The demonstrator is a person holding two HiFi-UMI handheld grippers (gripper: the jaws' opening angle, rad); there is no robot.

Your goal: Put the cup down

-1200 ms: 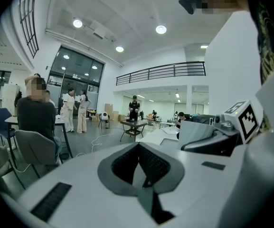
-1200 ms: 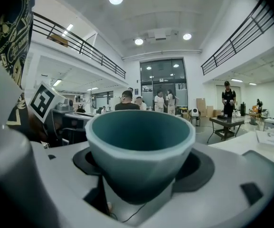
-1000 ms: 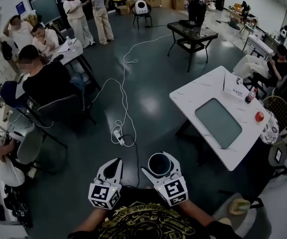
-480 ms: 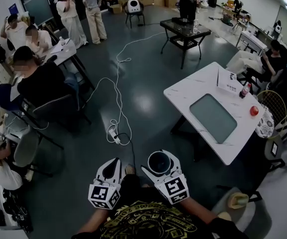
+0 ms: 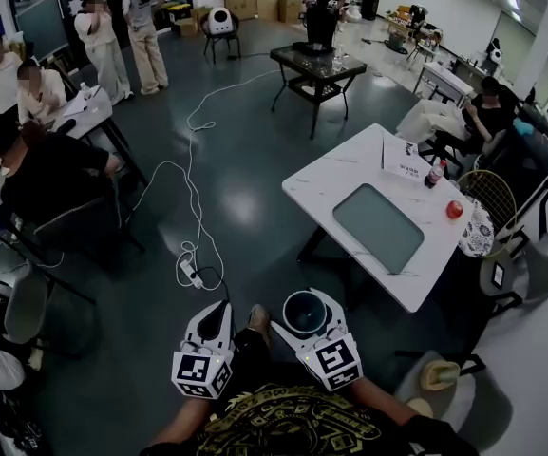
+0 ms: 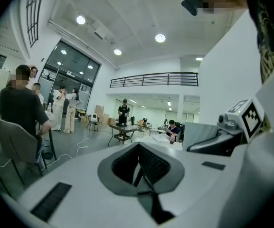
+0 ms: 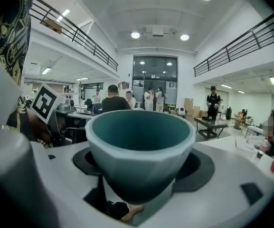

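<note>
Cup upright, mouth up, gripped between right gripper jaws

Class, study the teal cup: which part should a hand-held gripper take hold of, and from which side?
Its faceted wall, below the rim, approached level from the side. The teal cup stands upright with its mouth open upward and shows no handle, so opposite walls suit two jaws, as the right hand-held gripper clasps it.

The head view looks steeply down on the left tool, the right tool and the white bench. Both tool views look out along their jaws and share the far dark bench.
</note>
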